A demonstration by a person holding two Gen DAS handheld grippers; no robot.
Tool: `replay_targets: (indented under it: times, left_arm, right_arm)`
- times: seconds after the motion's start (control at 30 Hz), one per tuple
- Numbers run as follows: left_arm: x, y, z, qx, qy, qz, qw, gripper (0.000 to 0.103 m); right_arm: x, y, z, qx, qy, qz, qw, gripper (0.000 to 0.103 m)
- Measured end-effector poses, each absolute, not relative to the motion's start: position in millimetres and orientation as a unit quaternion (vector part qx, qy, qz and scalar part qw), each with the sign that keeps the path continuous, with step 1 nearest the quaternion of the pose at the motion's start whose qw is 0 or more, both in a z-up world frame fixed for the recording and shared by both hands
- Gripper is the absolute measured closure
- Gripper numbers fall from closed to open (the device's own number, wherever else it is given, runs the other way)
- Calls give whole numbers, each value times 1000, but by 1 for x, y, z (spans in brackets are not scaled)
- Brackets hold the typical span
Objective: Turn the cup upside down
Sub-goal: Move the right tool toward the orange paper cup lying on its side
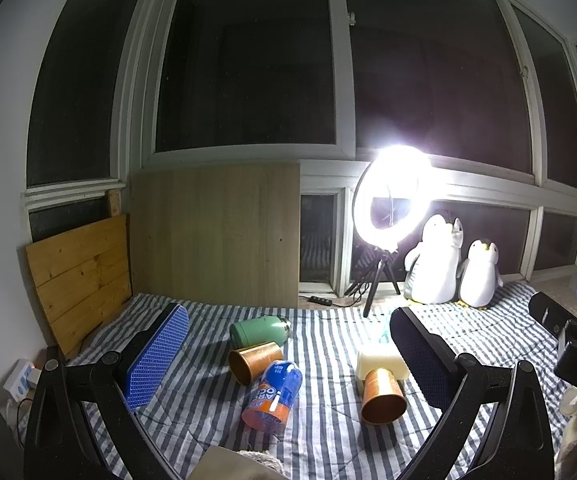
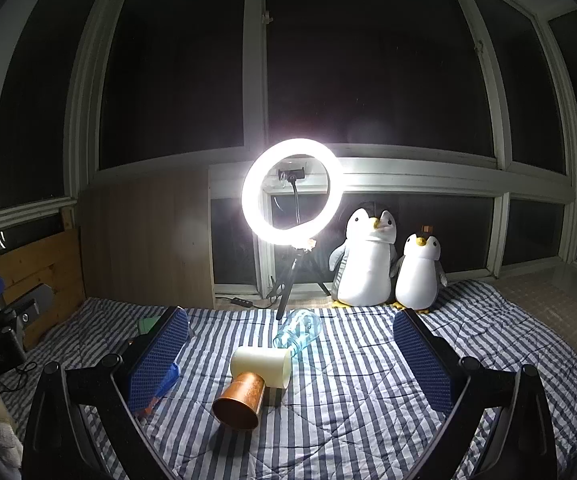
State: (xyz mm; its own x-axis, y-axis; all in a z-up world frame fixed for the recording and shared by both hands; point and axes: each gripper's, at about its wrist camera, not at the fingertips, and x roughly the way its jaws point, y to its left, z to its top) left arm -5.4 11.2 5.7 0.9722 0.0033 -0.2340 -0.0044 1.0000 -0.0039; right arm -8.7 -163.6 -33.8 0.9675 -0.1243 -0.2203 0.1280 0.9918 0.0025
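Observation:
Several cups lie on their sides on the striped blanket (image 1: 328, 432). In the left wrist view a copper cup (image 1: 253, 362) lies at centre with its mouth toward me, a second copper cup (image 1: 382, 397) lies right of it against a cream cup (image 1: 382, 363), a green cup (image 1: 259, 331) lies behind, and a blue and orange printed cup (image 1: 274, 396) lies in front. My left gripper (image 1: 288, 344) is open and empty above them. In the right wrist view my right gripper (image 2: 290, 354) is open and empty around the copper cup (image 2: 239, 402) and cream cup (image 2: 262, 366).
A clear blue bottle (image 2: 298, 332) lies behind the cream cup. A lit ring light on a tripod (image 2: 292, 192) stands at the blanket's far edge, with two plush penguins (image 2: 384, 264) to its right. Wooden boards (image 1: 80, 276) lean at the left wall. Windows are behind.

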Motion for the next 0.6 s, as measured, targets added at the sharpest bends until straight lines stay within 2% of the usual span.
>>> replay_targets:
  times: [0.6]
  left_arm:
    - [27, 49, -22, -6, 194, 43, 980, 1]
  right_arm:
    - [94, -182, -79, 68, 274, 8, 959, 2]
